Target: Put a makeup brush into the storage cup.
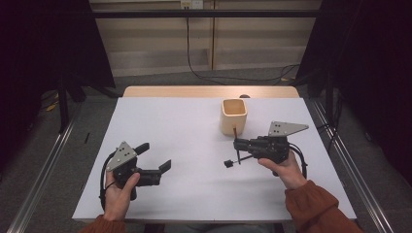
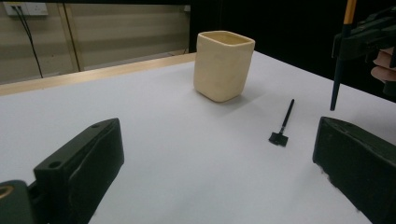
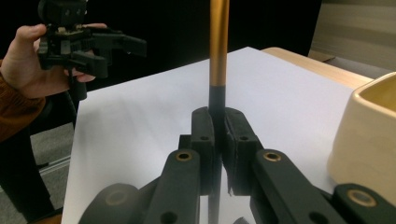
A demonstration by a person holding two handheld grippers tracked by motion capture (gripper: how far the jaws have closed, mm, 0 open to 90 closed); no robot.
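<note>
My right gripper (image 1: 239, 144) is shut on a thin upright stick (image 3: 219, 51) with a golden-orange upper part and a black lower part. It hangs above the white table just in front of a cream square cup (image 1: 234, 115). The left gripper view shows that stick (image 2: 338, 70) pointing down, its tip off the table. A short black tool (image 1: 232, 162) with a small square head lies flat below the right gripper, and appears as the black tool (image 2: 283, 123) in the left gripper view. My left gripper (image 1: 154, 156) stands open and empty at the table's left front.
The white table top (image 1: 194, 131) ends in a wooden strip at the far side. Metal rails run along the floor on both sides, and dark curtains hang left and right. The cup (image 3: 369, 135) stands close to the right gripper's right side.
</note>
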